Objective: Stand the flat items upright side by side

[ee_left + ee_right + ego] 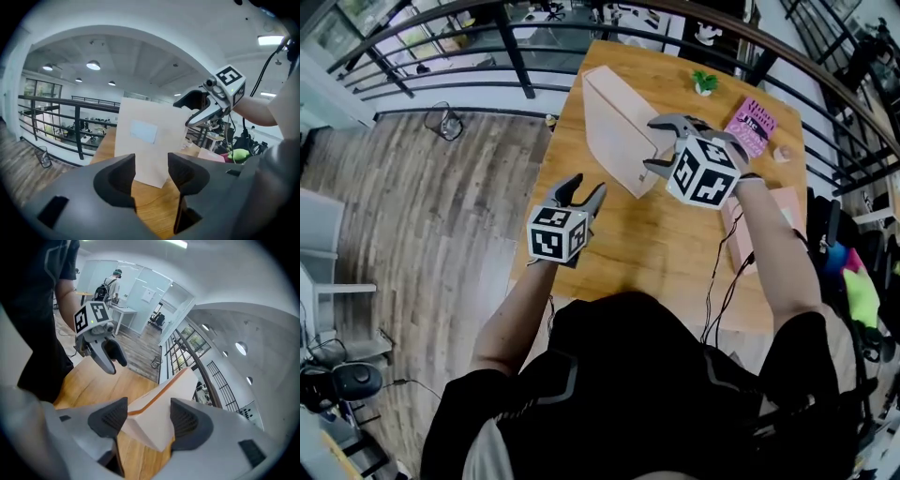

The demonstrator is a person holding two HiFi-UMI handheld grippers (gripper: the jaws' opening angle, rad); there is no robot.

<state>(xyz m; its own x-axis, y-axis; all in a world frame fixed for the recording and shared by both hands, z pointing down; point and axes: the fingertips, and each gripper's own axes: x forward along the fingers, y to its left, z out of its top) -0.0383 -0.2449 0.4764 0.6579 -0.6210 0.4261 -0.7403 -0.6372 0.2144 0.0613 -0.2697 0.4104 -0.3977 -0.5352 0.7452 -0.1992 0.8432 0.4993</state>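
A pale, flat box (614, 122) with an orange seam stands on its long edge on the wooden table (628, 253). My right gripper (650, 145) is shut on its near end, and in the right gripper view the box (159, 404) fills the gap between both ribbed pads. My left gripper (586, 190) hovers open over the table's left front edge, nothing between its jaws. In the left gripper view the box (147, 140) stands ahead, well beyond the fingertips, with the right gripper (197, 110) at its right edge. A pink book (751, 125) lies flat at the far right.
Another pale pink flat item (787, 202) lies at the table's right edge, partly under my right arm. A small green plant (705, 82) stands at the far edge. A black railing (516, 47) runs behind the table. Cables hang off the near right side.
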